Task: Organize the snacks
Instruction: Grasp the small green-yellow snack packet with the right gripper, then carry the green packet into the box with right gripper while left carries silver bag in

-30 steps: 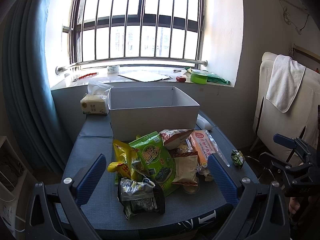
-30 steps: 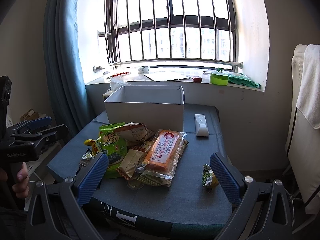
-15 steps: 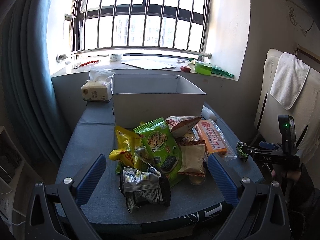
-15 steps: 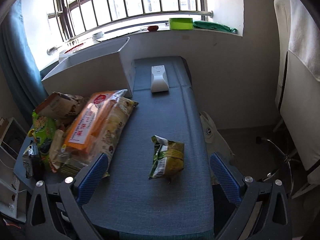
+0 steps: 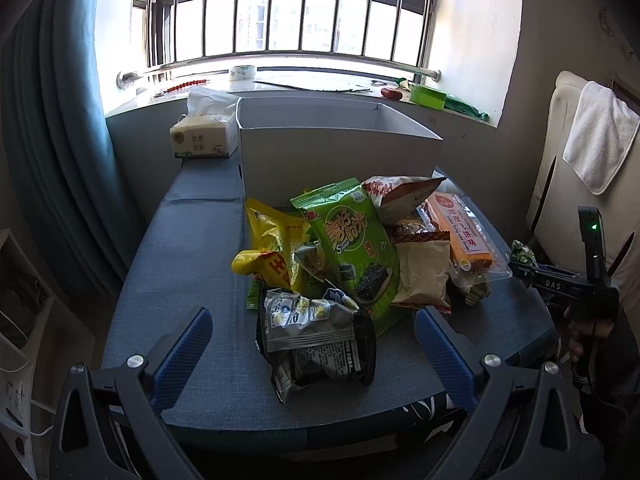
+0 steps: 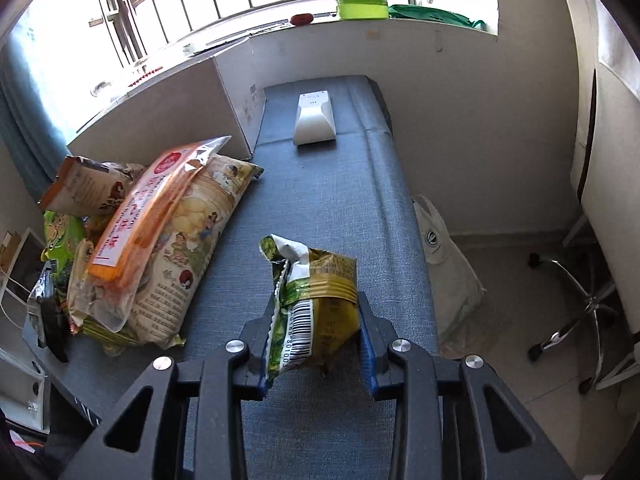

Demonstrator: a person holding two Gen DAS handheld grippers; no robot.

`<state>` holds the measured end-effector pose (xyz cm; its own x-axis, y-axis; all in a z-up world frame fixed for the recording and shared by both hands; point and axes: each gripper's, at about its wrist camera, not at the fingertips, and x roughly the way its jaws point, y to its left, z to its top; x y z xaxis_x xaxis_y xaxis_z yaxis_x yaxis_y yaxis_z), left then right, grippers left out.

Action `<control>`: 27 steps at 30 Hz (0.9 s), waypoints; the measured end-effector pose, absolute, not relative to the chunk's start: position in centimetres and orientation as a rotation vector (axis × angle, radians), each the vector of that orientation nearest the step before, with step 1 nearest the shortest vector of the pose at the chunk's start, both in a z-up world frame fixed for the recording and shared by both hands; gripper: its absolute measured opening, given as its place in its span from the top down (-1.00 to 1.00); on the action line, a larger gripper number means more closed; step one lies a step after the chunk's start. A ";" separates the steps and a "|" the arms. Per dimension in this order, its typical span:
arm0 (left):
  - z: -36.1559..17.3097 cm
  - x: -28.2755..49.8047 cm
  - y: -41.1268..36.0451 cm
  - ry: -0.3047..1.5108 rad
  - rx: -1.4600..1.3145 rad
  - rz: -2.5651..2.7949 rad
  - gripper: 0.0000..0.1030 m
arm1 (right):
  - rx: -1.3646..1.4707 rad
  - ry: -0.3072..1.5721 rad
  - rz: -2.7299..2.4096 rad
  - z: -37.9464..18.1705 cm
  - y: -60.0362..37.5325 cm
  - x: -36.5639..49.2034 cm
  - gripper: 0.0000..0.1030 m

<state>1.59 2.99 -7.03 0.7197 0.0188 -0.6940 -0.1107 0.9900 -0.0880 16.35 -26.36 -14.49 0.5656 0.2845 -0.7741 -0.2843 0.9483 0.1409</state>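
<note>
1. The small snack bag (image 6: 320,304) is green and gold, crinkly, with a torn white top and a black barcode.
2. It sits on the blue table (image 6: 344,208), apart from the big snack pile (image 5: 352,256).
3. The right gripper (image 6: 318,344) has just been closing, and its blue pads now squeeze the bag's sides.
4. The left gripper (image 5: 312,344) is wide apart, holding nothing, near a grey packet (image 5: 316,336).

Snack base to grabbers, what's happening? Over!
Right gripper just closed on small green-yellow packet. Left gripper open above snack pile. White box behind, way clear.
</note>
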 end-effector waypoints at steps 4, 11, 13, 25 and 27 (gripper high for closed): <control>-8.9 2.5 2.5 0.832 -0.087 0.066 -0.99 | 0.042 0.847 0.367 -12.1 -26.6 14.3 0.30; -12.7 5.6 2.4 0.948 -0.071 0.097 -0.99 | 0.078 0.743 0.455 -7.9 -25.0 10.9 0.30; -13.5 6.3 2.8 0.968 -0.096 0.100 -0.97 | 0.071 0.733 0.472 -7.4 -24.4 10.3 0.30; -12.9 4.3 4.6 0.911 -0.141 -0.007 -0.17 | 0.047 0.727 0.552 -7.1 -21.8 9.4 0.29; -11.5 3.6 4.8 0.857 -0.147 -0.021 -0.17 | 0.046 0.717 0.566 -6.6 -21.4 9.3 0.29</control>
<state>3.62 4.80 -11.46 0.6554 -0.0773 -0.7514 -0.0410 0.9896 -0.1376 9.26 -21.41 -6.63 0.6115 0.5056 -0.6086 -0.4748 0.8498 0.2290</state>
